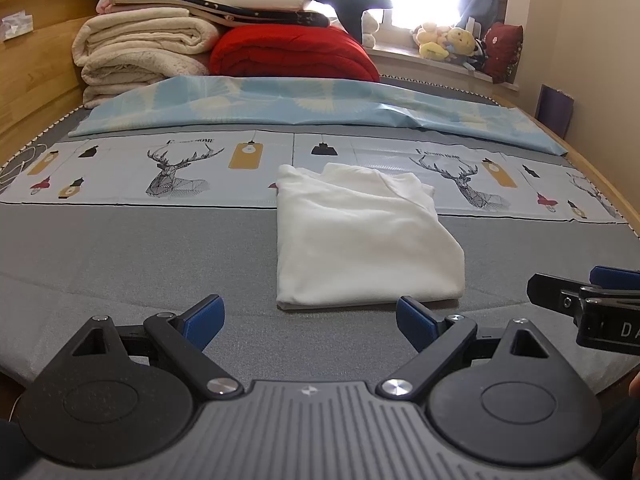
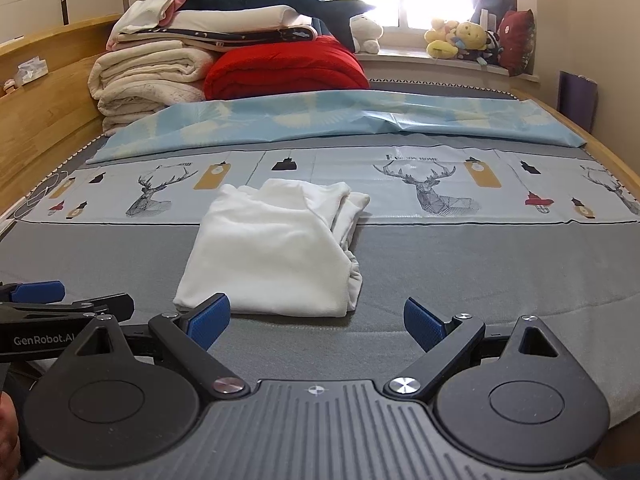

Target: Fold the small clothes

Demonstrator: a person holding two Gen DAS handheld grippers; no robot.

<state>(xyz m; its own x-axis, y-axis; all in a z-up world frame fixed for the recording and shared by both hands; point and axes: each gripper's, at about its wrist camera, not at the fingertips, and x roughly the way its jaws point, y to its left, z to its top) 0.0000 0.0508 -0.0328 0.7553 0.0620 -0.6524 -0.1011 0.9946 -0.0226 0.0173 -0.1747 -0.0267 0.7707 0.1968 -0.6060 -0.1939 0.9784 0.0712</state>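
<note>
A small white garment (image 1: 360,236) lies folded into a rough rectangle on the grey bed cover, its far end over the deer-print sheet; the right wrist view shows the white garment (image 2: 272,252) with layered edges on its right side. My left gripper (image 1: 310,324) hovers just short of its near edge, open, with nothing between the blue pads. My right gripper (image 2: 316,324) is also open and empty, near the garment's near right corner. Each gripper shows at the edge of the other's view: the right gripper (image 1: 584,292) and the left gripper (image 2: 44,300).
A deer-print sheet (image 1: 160,168) and a pale blue sheet (image 1: 280,104) cross the bed behind the garment. Stacked cream blankets (image 1: 144,52) and a red quilt (image 1: 292,52) sit at the head. Wooden bed frame (image 1: 36,76) on the left; plush toys (image 1: 448,40) on the windowsill.
</note>
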